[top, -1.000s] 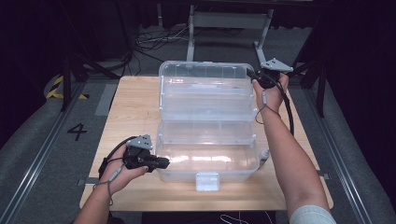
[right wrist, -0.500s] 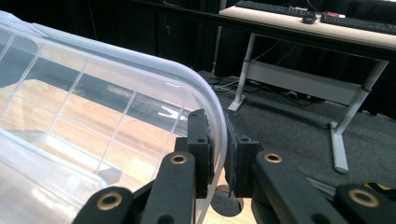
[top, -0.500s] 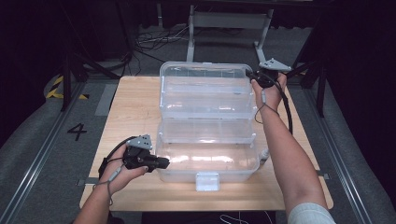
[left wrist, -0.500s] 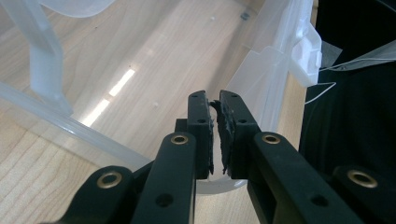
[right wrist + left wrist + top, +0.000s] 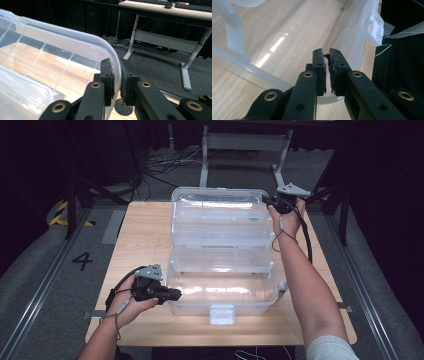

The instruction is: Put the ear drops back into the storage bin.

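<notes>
High view: left gripper (image 5: 172,294) clamps box (image 5: 222,270) near-left rim.

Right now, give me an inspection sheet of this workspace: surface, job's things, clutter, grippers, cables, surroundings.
Surface: wooden table, bare around the box.
Job's things: clear plastic box with its lid swung open and standing up at the far side; white latch on the near wall; nothing seen inside.
Clutter: nothing seen.
Grippers: left gripper shut on the box's rim at its near left corner; right gripper shut on the lid's edge at the far right corner.
Cables: one trails from each gripper; loose cables on the floor beyond the table.
Surroundings: dark room, grey floor, a painted 4, a desk frame behind.
</notes>
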A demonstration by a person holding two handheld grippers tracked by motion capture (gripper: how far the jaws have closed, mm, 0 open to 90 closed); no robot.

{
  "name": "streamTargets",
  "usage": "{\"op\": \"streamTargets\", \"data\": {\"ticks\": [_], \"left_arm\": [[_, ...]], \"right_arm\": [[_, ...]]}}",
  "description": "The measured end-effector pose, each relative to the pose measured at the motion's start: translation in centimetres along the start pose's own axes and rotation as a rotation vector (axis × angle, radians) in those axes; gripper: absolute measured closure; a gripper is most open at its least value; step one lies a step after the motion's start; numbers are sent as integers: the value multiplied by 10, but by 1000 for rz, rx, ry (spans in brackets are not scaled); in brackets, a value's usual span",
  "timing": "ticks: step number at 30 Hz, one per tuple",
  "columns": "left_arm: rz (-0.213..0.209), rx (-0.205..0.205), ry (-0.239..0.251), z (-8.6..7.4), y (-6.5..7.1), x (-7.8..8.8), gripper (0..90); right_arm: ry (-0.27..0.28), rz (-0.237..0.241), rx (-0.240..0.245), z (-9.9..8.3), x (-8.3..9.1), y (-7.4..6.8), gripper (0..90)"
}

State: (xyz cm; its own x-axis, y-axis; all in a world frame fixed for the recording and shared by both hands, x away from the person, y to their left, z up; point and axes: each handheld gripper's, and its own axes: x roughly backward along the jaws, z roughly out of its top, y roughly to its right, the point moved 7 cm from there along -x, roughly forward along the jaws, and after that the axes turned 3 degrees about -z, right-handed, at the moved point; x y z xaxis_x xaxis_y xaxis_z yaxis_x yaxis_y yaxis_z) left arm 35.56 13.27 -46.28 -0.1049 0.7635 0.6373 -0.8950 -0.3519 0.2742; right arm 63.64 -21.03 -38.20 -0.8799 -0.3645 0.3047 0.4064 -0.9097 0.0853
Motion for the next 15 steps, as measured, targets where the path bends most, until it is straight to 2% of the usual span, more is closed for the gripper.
{"op": "streamTargets", "data": {"ticks": [15], "left_arm": [[-2,-3,-1,0,0,0,833]], "right_arm": [[-15,15,-17,-9,-11,2,824]]}}
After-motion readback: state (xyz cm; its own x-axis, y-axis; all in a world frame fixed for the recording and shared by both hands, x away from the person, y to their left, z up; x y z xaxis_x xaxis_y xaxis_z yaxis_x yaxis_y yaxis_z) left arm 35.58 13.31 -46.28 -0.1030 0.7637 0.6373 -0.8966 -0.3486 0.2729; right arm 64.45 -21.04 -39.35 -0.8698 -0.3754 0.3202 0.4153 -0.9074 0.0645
